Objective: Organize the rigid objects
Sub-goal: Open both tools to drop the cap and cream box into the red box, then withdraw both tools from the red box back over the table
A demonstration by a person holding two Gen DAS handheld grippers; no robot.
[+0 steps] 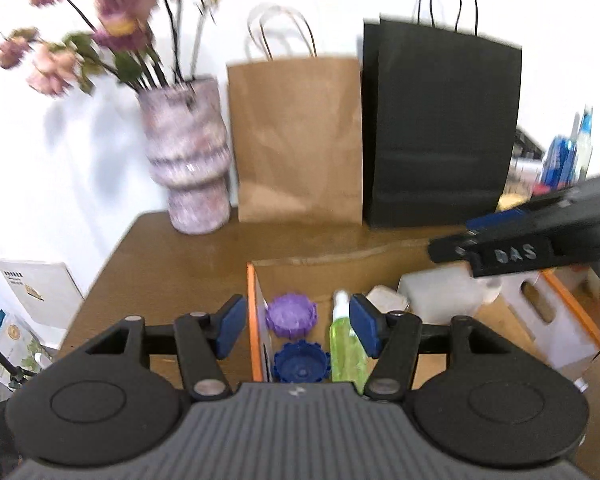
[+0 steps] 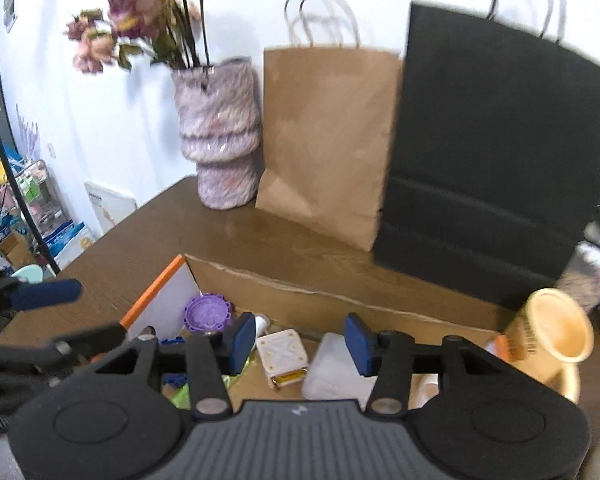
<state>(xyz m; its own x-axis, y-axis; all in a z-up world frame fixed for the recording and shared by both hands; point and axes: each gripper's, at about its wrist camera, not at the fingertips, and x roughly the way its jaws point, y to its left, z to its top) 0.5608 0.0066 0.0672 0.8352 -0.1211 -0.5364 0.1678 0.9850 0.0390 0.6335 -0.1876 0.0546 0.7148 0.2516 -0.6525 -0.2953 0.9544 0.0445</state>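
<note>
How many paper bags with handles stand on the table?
2. The brown paper bag stands at the back of the table beside the vase; the black paper bag stands just right of it. Others may lie out of view.

L hand-held gripper [image 1: 298,326] open, empty, over cardboard box [image 1: 380,268] w/ purple cap [image 1: 292,314], green bottle [image 1: 346,344]

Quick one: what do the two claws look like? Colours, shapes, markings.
Both match: left claw and right claw have black linkage arms with silver pivot pins, blue rectangular pads on the fingertips, two round black discs flanking a grey ribbed body with a small white logo. The right one shows raised "DAS" lettering on its side in the left view. No cables visible.
</note>
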